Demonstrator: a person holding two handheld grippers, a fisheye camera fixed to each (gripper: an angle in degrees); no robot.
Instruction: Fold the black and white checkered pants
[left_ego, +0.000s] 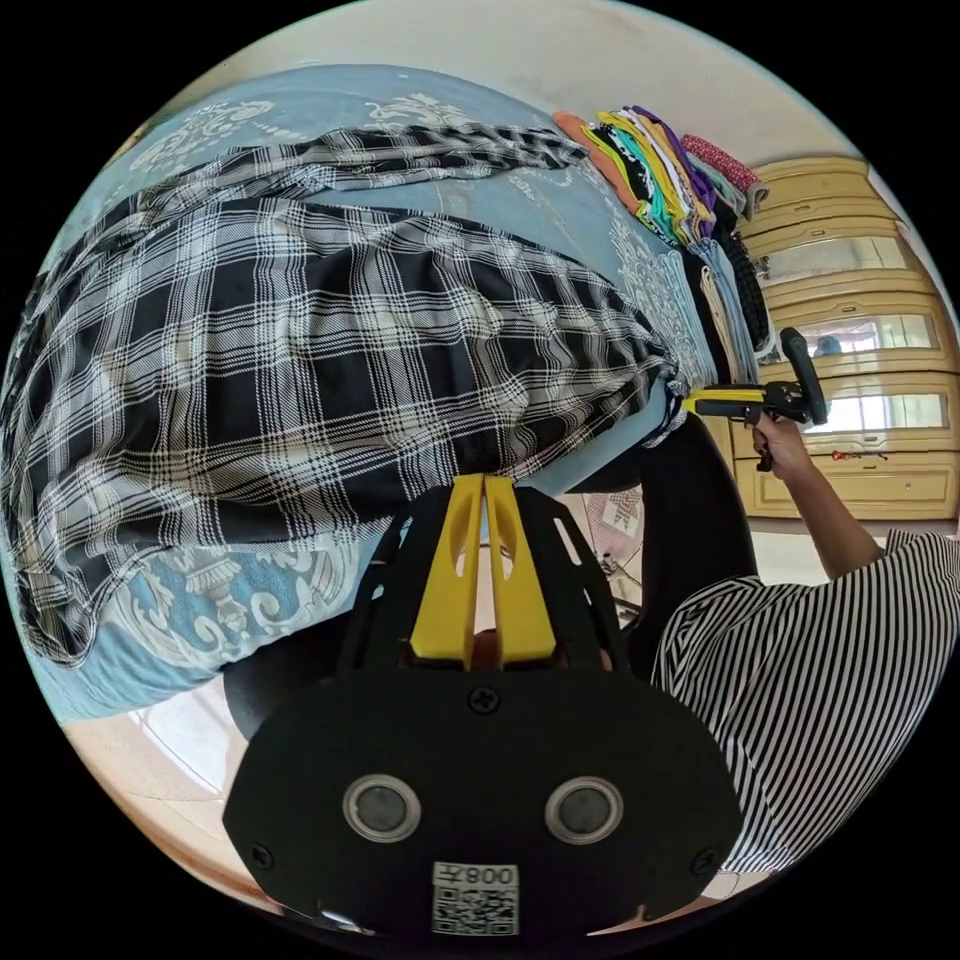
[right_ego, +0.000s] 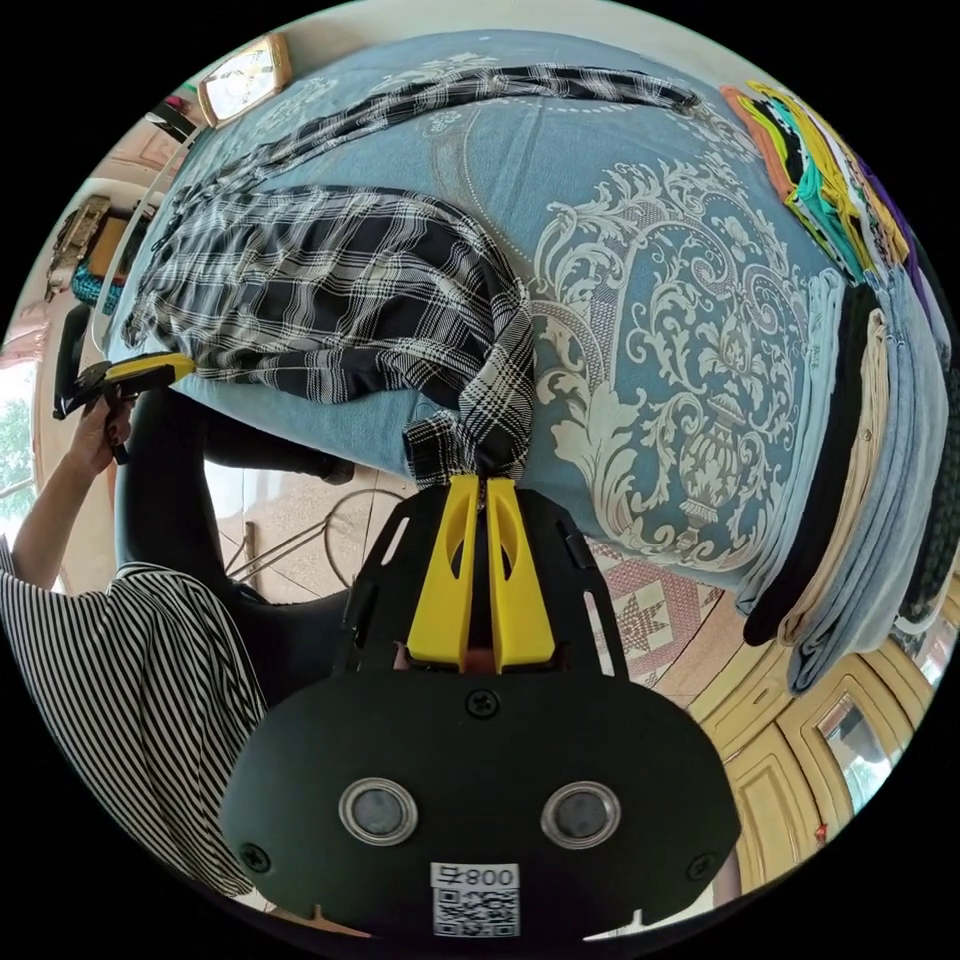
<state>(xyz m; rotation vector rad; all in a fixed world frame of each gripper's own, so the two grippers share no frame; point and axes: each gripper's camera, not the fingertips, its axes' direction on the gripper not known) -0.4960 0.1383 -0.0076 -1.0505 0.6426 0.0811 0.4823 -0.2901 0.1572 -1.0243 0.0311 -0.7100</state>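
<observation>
Gripping one pair of checkered pants (left_ego: 300, 340), two grippers' jaws are clamped on its edge; left gripper (left_ego: 484, 484), right gripper (right_ego: 487, 483).

Both views are bright with soft, even daylight. On the blue bedspread with the white ornamental print (right_ego: 650, 300), colours read clean and shadows are faint. Past the bed's edge, a window area at the rim of the right gripper view is blown out white. The fisheye lens bends the bed into a dome, and detail smears near the black circular border.
</observation>
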